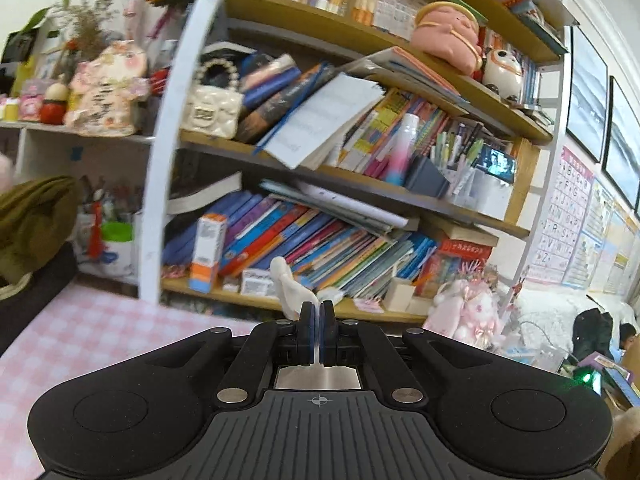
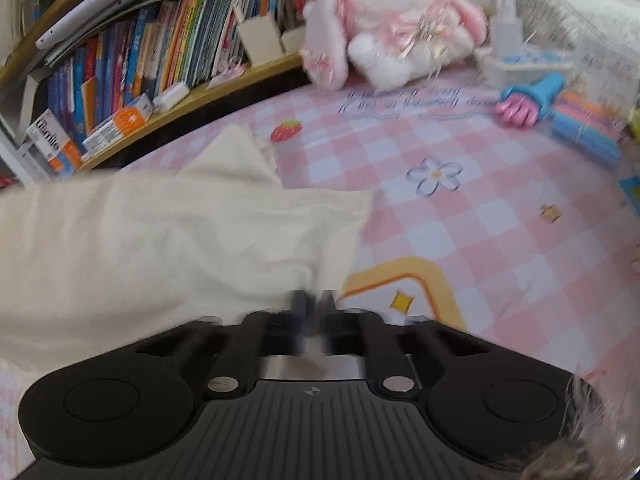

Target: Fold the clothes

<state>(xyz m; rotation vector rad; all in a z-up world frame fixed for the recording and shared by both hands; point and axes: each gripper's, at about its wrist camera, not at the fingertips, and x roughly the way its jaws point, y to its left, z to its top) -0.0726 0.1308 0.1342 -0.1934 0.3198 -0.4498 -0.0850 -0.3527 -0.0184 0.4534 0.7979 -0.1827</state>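
A cream garment [image 2: 168, 236] lies spread on the pink checked tablecloth [image 2: 460, 216], reaching left and toward me in the right wrist view. My right gripper [image 2: 314, 304] is shut on the garment's near right edge, low over the cloth; this view is motion-blurred. My left gripper [image 1: 318, 312] is shut on a small cream bunch of the garment [image 1: 290, 288] and holds it raised, level with the bookshelf. The fabric between the two grippers is hidden.
A crowded bookshelf [image 1: 320, 200] stands right behind the table. A pink and white plush rabbit [image 2: 396, 24], a blue and pink toy [image 2: 532, 100] and blue packets [image 2: 588, 132] sit at the far right. An olive garment [image 1: 32, 220] hangs at the left.
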